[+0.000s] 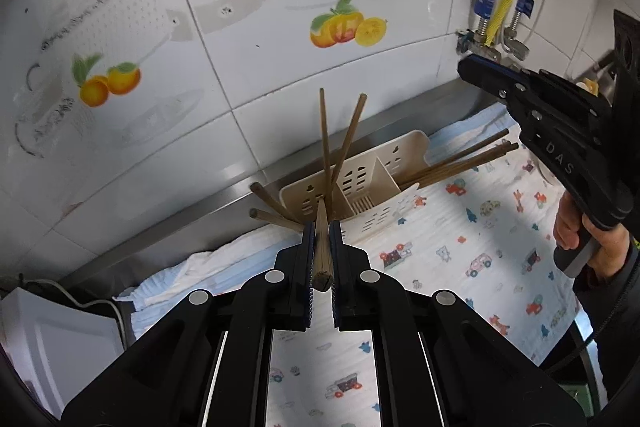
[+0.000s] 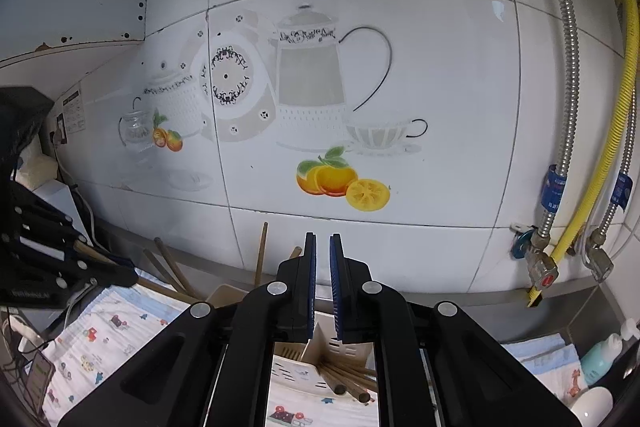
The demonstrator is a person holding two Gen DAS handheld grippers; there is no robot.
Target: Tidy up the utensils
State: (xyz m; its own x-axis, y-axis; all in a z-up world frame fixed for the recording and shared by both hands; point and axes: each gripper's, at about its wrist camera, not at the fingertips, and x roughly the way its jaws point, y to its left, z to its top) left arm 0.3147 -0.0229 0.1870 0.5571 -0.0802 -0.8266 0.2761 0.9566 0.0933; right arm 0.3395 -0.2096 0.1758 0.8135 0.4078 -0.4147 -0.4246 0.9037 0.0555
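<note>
A cream plastic utensil holder [image 1: 372, 187] with compartments stands on a patterned cloth by the wall. Several brown chopsticks [image 1: 460, 161] lean out of its right side, two stand up in the left compartment [image 1: 325, 139], and others lean left [image 1: 272, 205]. My left gripper [image 1: 321, 231] is shut on a chopstick [image 1: 322, 251] whose far end points into the holder. My right gripper [image 2: 323, 247] is empty, its jaws a narrow gap apart, raised above the holder [image 2: 320, 351]; it also shows in the left wrist view [image 1: 472, 67].
The cartoon-print cloth [image 1: 480, 247] covers a steel counter against a tiled wall [image 2: 360, 67]. Pipes and a yellow hose [image 2: 592, 163] run down the right. A white appliance [image 1: 52, 343] sits at left. Bottles [image 2: 600, 355] stand at far right.
</note>
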